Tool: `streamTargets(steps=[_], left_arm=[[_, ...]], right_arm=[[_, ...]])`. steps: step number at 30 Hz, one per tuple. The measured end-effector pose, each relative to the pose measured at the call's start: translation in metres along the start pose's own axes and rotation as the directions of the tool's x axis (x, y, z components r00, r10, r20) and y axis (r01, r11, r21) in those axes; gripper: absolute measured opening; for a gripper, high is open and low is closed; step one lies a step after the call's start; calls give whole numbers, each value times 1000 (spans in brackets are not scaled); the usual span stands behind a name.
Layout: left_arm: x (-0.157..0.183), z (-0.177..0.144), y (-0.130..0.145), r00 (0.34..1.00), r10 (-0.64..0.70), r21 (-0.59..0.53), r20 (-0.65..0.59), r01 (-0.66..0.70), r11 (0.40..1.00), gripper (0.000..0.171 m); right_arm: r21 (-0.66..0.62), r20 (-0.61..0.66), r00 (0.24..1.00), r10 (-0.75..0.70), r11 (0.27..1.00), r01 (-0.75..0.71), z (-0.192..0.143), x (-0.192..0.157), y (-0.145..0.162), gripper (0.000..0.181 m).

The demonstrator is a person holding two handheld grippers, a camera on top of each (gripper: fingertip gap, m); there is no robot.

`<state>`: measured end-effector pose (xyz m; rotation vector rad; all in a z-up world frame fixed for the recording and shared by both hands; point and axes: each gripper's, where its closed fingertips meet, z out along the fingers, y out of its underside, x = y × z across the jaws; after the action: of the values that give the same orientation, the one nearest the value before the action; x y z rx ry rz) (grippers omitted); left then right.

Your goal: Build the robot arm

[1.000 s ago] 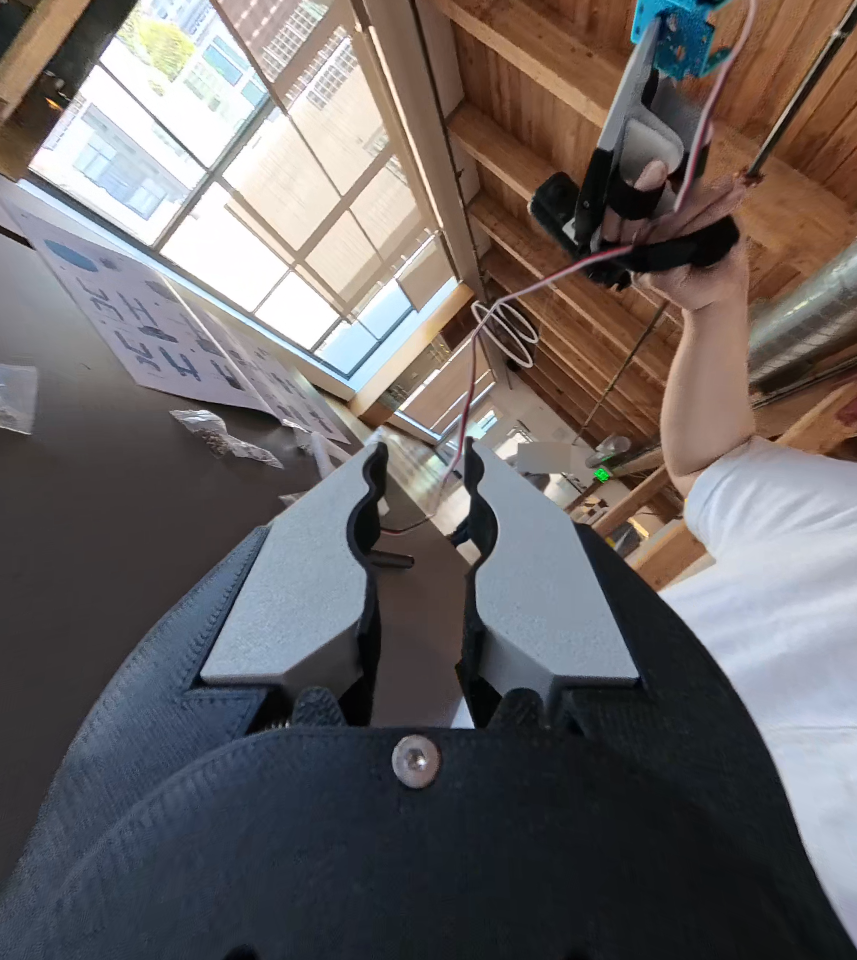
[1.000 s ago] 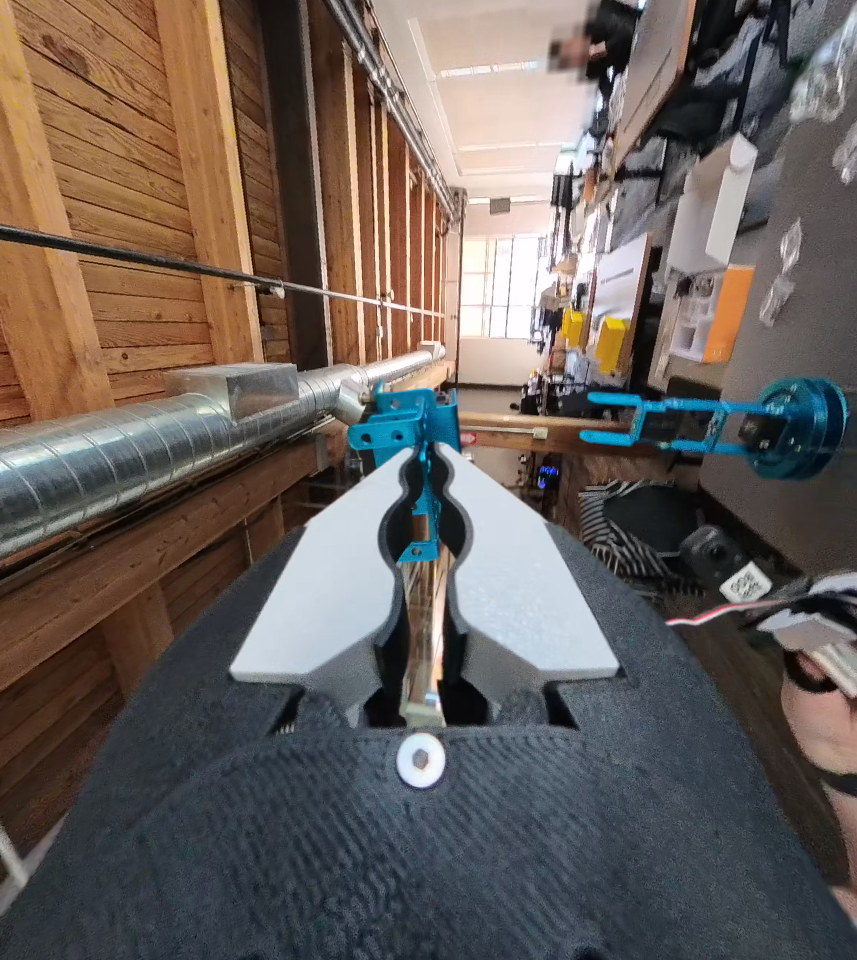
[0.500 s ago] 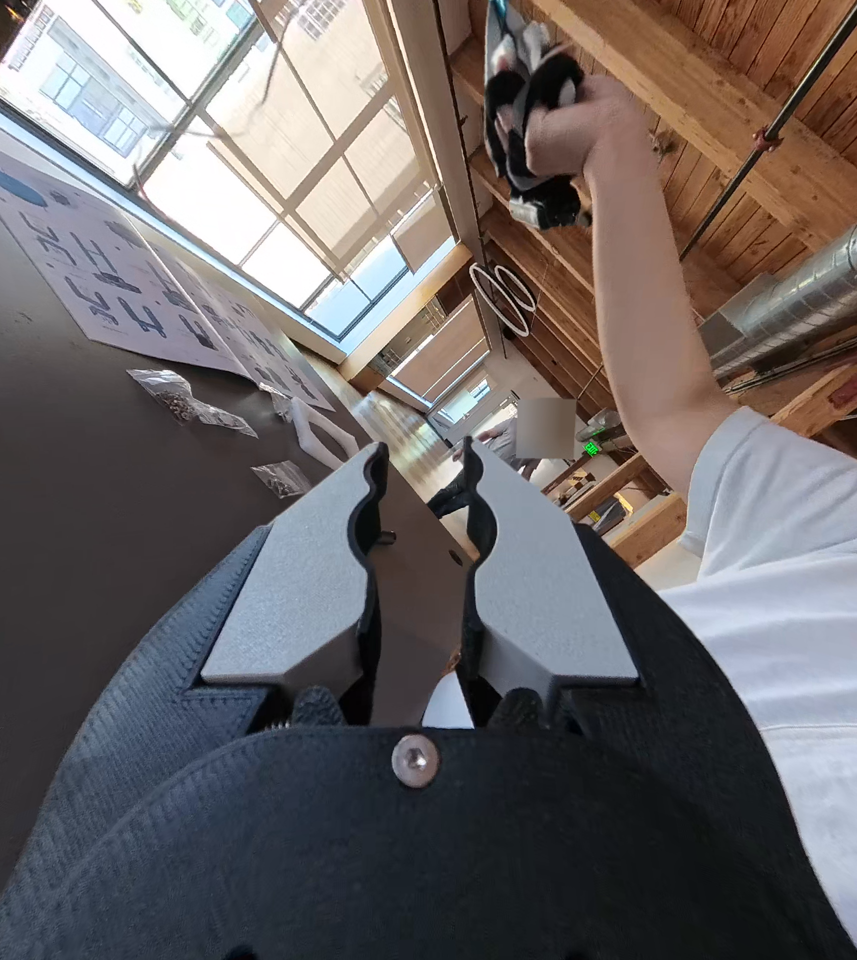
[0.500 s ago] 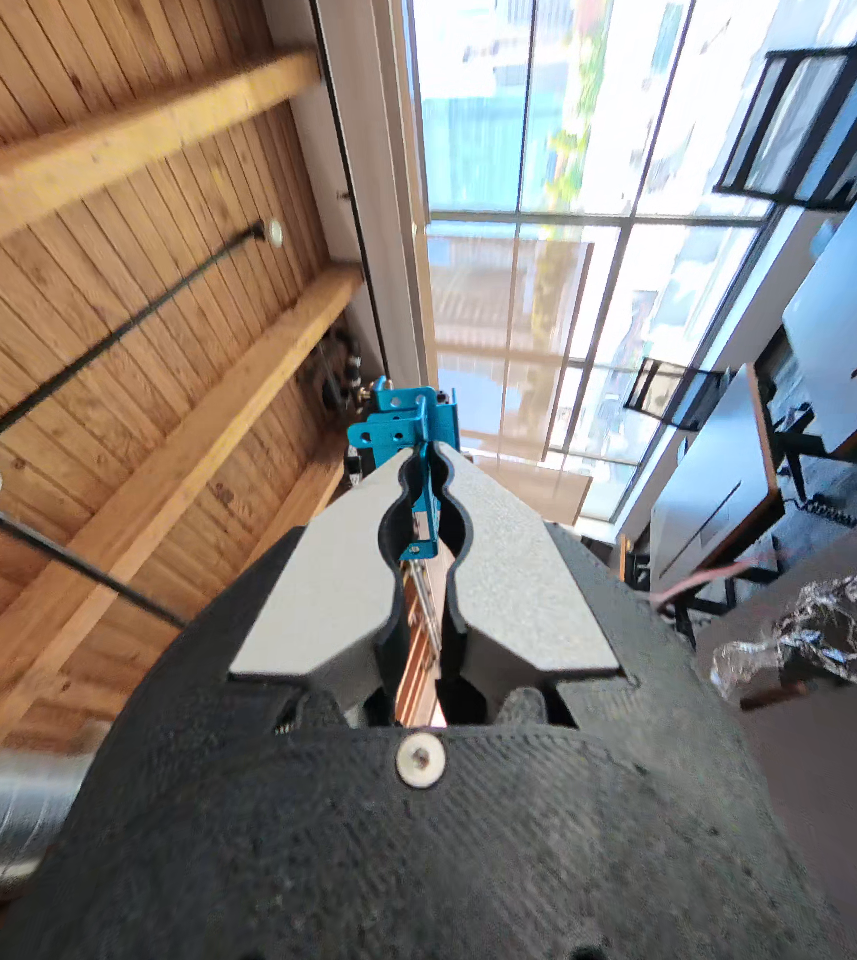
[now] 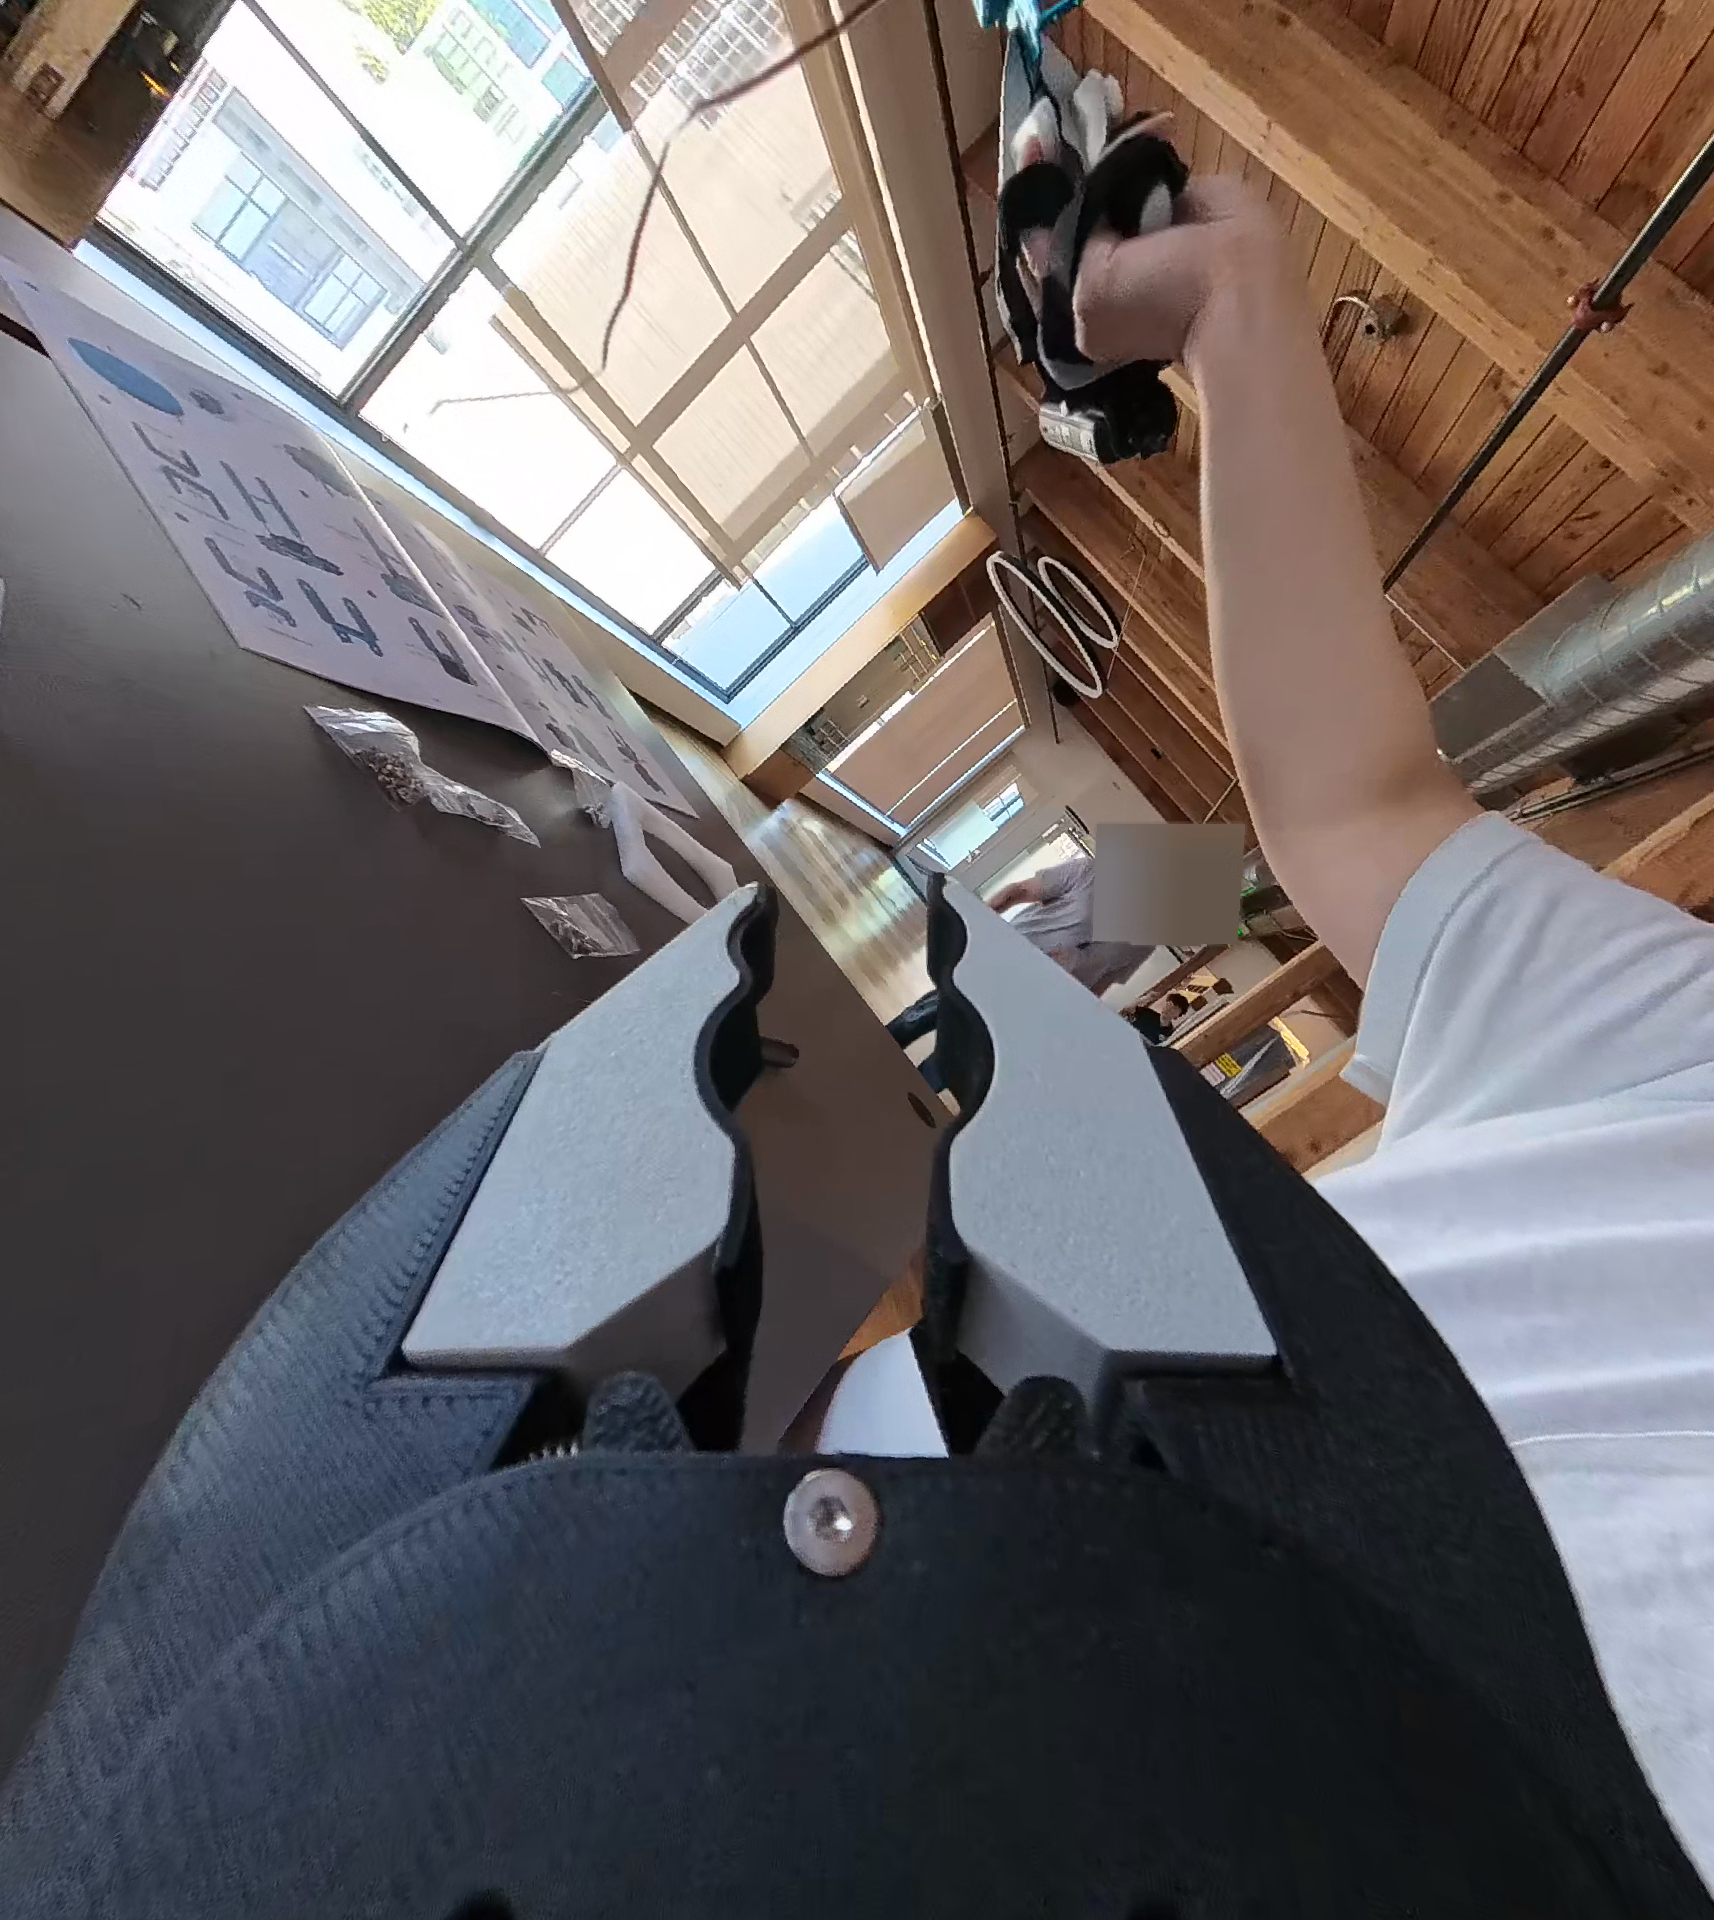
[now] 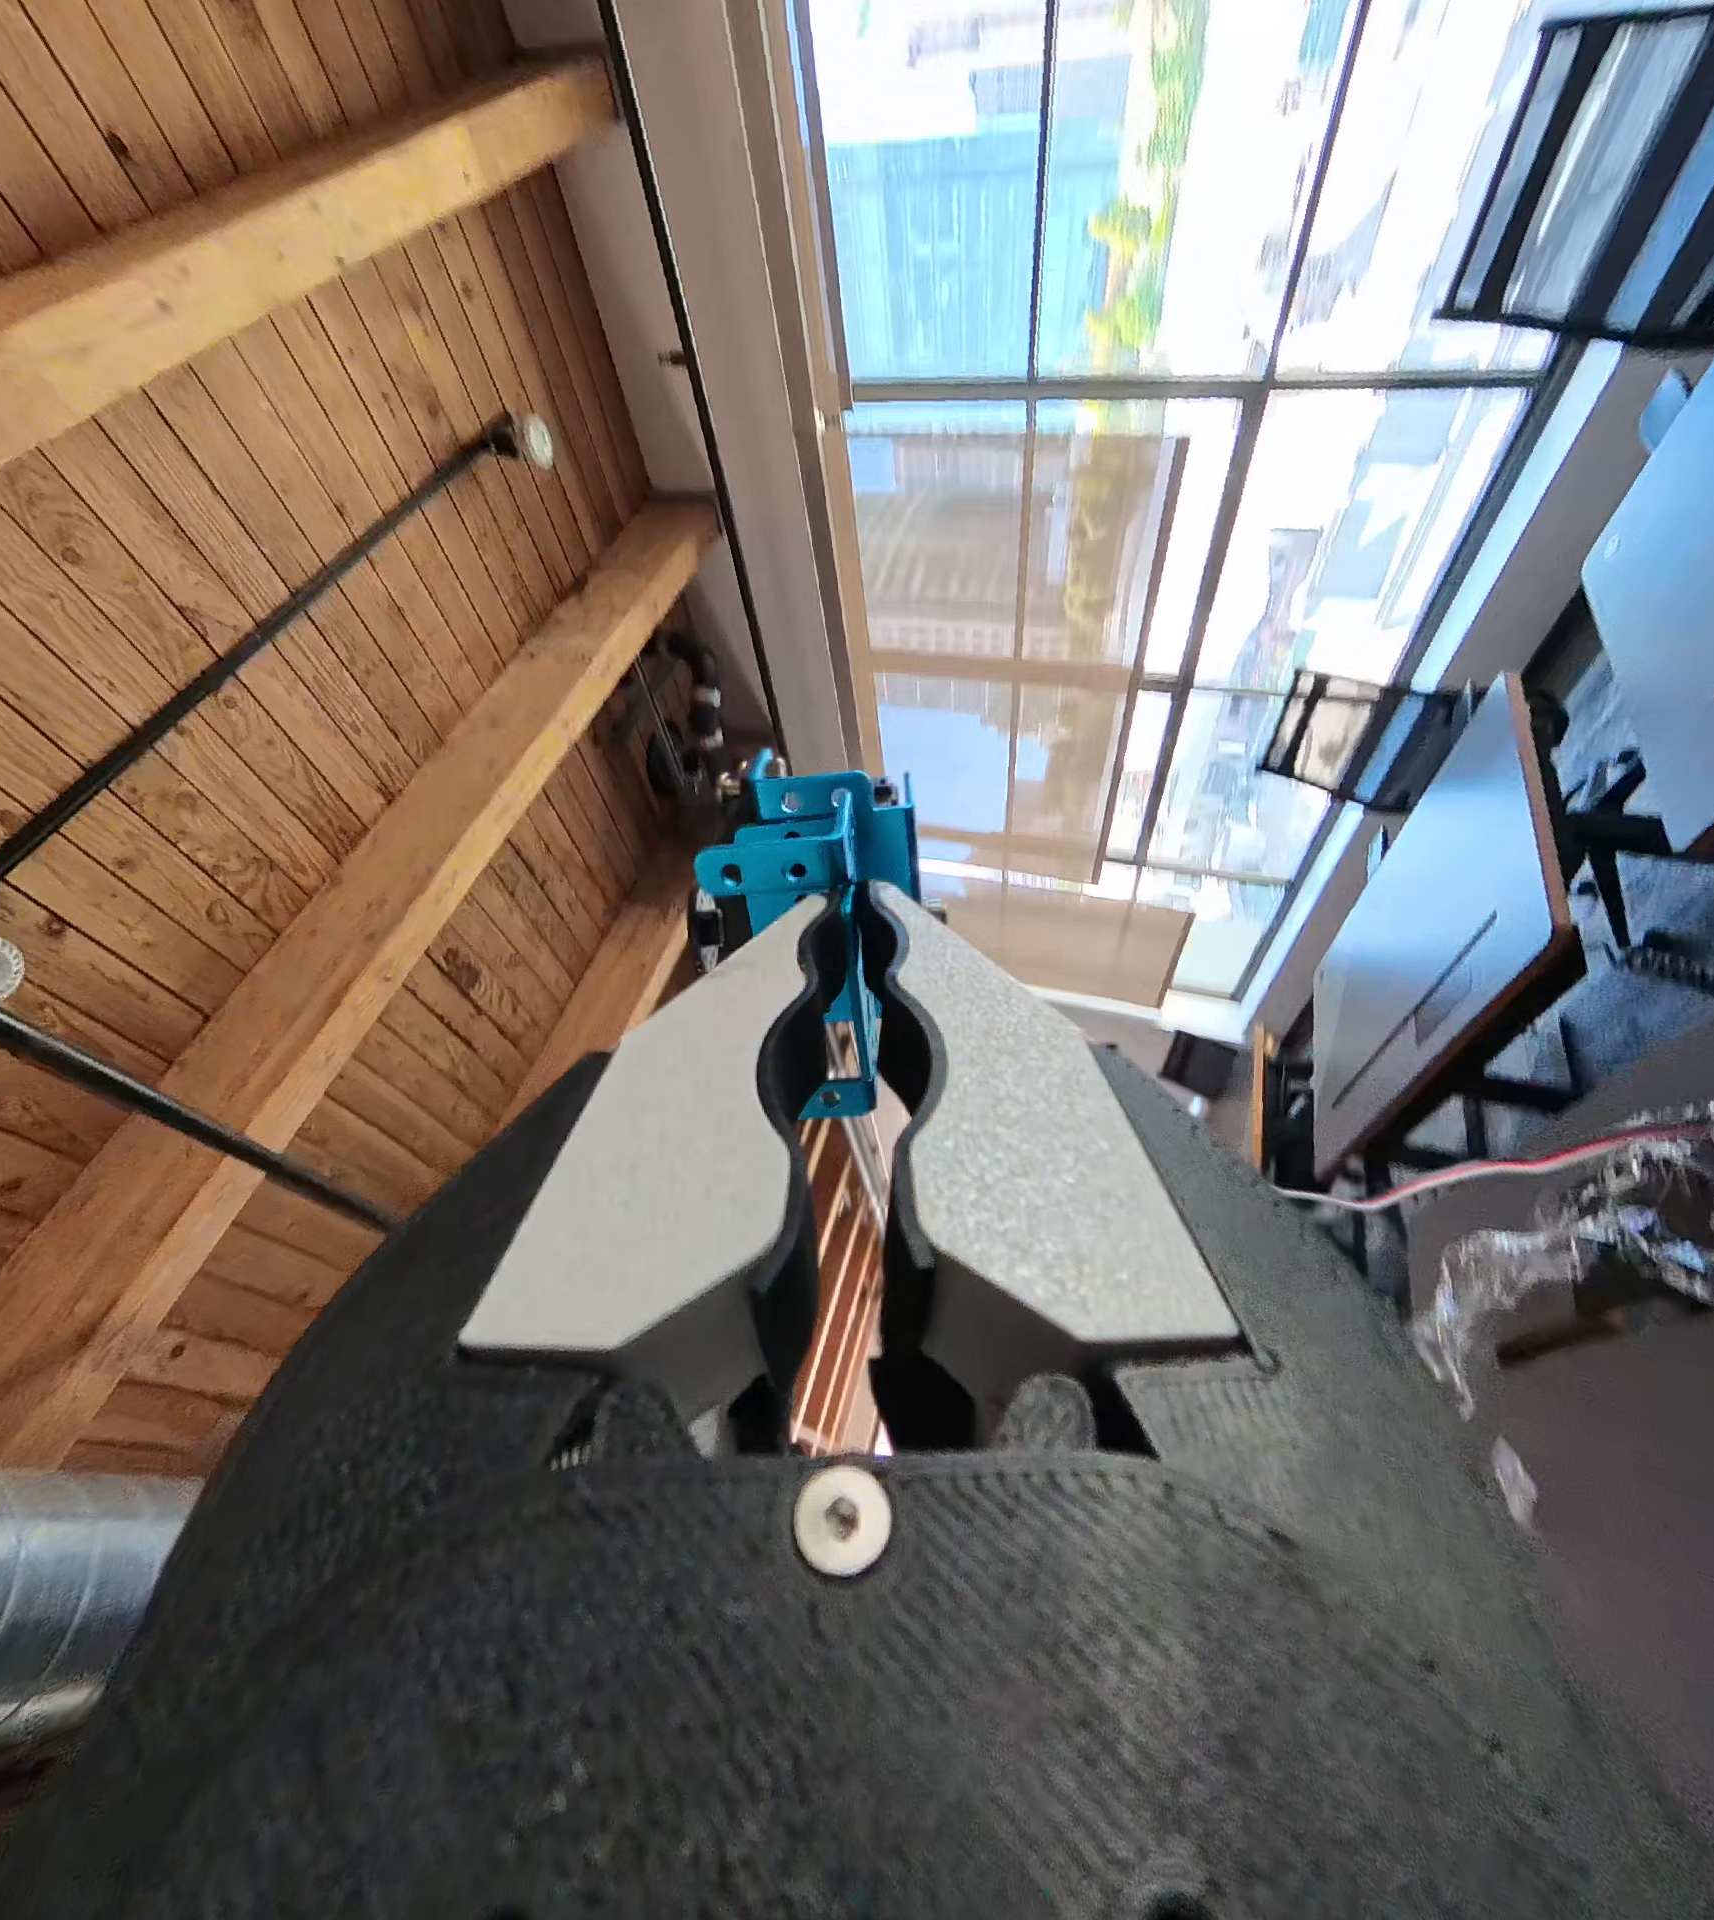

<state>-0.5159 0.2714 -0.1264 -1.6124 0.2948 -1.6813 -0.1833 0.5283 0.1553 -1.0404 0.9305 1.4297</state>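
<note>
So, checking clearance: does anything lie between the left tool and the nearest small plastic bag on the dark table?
Nothing visible: only bare dark table lies between the open left tool and the small plastic bag.

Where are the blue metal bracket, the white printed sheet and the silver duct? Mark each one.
blue metal bracket [image 6: 806,847]: right wrist view, on its perforated flange above the fingertips.
white printed sheet [image 5: 240,509]: left wrist view, mid-sheet on the dark table.
silver duct [image 5: 1663,613]: left wrist view, its ribbed side.
</note>
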Motion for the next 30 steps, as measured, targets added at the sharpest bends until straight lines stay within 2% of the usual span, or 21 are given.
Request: streamTargets(steps=[2, 3, 5, 8, 11, 16, 18, 20, 23, 25, 27, 30], left_arm=[[2, -1, 2, 1000, 1, -1, -1, -1, 1000, 28], [3, -1, 3, 1000, 3, 1, -2, -3, 1000, 28], [4, 0, 4, 1000, 1, 3, -2, -1, 1000, 28], [4, 3, 5, 1000, -9, 0, -8, 9, 1000, 28], [6, 10, 6, 1000, -5, -13, -16, 5, 1000, 28], [13, 23, 8, 999, 9, -39, -39, -11, 999, 29], [16, 26, 9, 999, 5, -40, -49, -7, 999, 29], [18, 28, 11, 998, 0, -40, -62, -3, 999, 29], [20, 29, 12, 997, 5, -33, -71, -7, 999, 29], [20, 30, 14, 997, 2, -24, -82, -4, 1000, 29], [20, 32, 18, 996, -7, -24, -93, 5, 1000, 29], [16, 36, 23, 994, -29, -28, -105, 27, 999, 29]], right_arm=[[-125, -28, 998, 51, 991, -54, -3, 2, 15, 1], [-237, -60, 993, 104, 965, -116, -5, 5, 28, 1], [-500, -149, 973, 176, 836, -228, -16, 7, 63, 2], [-765, -197, 975, 106, 605, -220, -51, -2, 101, 2], [-829, -172, 985, 5, 539, -148, -74, -17, 113, 1], [-882, -136, 991, 15, 454, -128, -103, -51, 125, 1], [-946, -72, 997, -6, 318, -67, -125, -64, 134, 1], [-991, 17, 1000, -7, 130, 18, -153, -75, 141, 1], [-983, 172, 985, 21, -62, 173, -186, -78, 143, 0], [-933, 295, 953, 72, -195, 303, -214, -72, 145, 0], [-895, 320, 934, 161, -271, 353, -237, -68, 151, 0], [-878, 255, 924, 286, -332, 345, -256, -65, 161, 0]])
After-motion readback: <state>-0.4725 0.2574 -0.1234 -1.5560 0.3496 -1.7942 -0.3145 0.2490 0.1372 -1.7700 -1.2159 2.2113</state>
